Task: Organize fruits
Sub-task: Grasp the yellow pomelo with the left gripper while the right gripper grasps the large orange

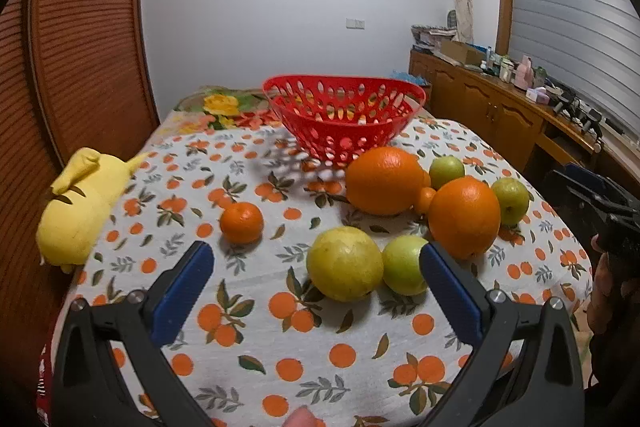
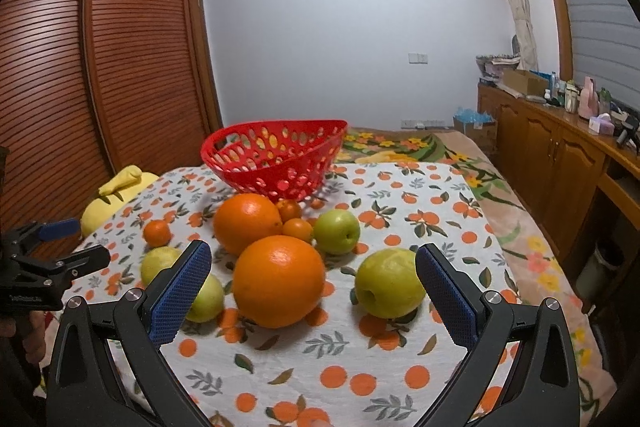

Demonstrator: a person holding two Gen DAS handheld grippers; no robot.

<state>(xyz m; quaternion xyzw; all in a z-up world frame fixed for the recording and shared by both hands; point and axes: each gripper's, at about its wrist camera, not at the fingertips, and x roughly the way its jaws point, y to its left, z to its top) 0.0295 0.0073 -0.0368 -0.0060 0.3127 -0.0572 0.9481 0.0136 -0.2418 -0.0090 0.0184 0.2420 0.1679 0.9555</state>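
A red perforated basket (image 1: 345, 115) (image 2: 276, 157) stands empty at the far side of the fruit-print cloth. Before it lie two large oranges (image 1: 384, 180) (image 1: 465, 217), small tangerines (image 1: 241, 222) (image 2: 297, 229), green apples (image 1: 404, 265) (image 2: 337, 231) and a yellow-green fruit (image 1: 345, 263). My left gripper (image 1: 316, 259) is open, low over the cloth, its fingers on either side of the yellow-green fruit and an apple, short of them. My right gripper (image 2: 313, 261) is open, with a big orange (image 2: 279, 281) and a yellow-green apple (image 2: 389, 283) just beyond its fingers.
A yellow plush toy (image 1: 78, 207) lies at the cloth's left edge, beside a slatted wooden wardrobe (image 2: 100, 67). A wooden sideboard (image 2: 560, 155) with clutter runs along the right wall. Each view shows the other gripper, held in a hand, at its edge.
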